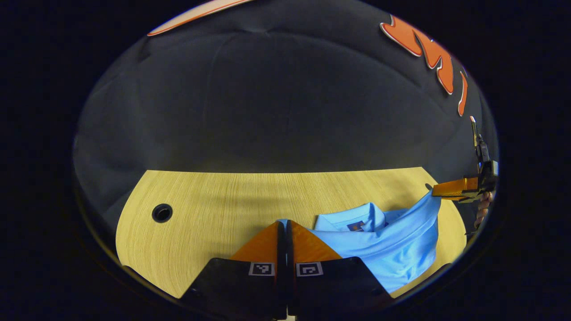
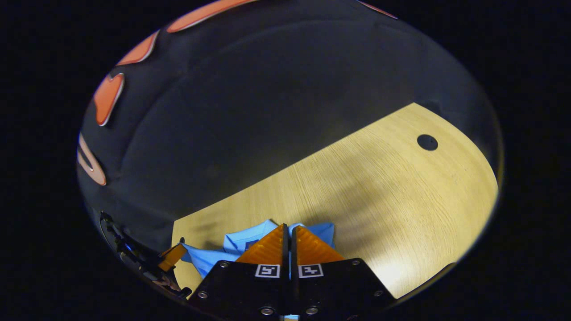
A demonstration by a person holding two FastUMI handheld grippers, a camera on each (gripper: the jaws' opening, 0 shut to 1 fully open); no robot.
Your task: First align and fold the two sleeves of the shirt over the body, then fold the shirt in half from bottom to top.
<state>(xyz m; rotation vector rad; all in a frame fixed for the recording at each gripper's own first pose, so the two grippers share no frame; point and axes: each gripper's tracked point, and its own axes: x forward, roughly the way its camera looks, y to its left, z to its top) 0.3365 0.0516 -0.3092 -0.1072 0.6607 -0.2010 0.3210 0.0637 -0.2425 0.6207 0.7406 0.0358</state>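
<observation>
While both grippers hang over a pale wooden tabletop, each pinches an edge of a light blue polo shirt. In the left gripper view, the left gripper rises from six o'clock with its two fingers pressed together, a sliver of blue cloth showing at their tips. The shirt lies toward four o'clock, its collar up and a small dark label inside the neck. From the collar the fabric is drawn up to three o'clock, where the right gripper grips its raised edge; a hand shows just behind that gripper at the rim of the view. A round cable hole sits in the tabletop at nine o'clock, well apart from the shirt. The black cloth wall fills the upper half.

In the right gripper view, the right gripper rises from six o'clock, its fingers closed together on the shirt, whose blue cloth spreads on either side of the tips. At eight o'clock the left gripper holds a stretched corner of the same cloth. The tabletop slopes up toward two o'clock, where a second cable hole lies, well apart from the shirt. The cloth wall stands behind the table's far edge.
</observation>
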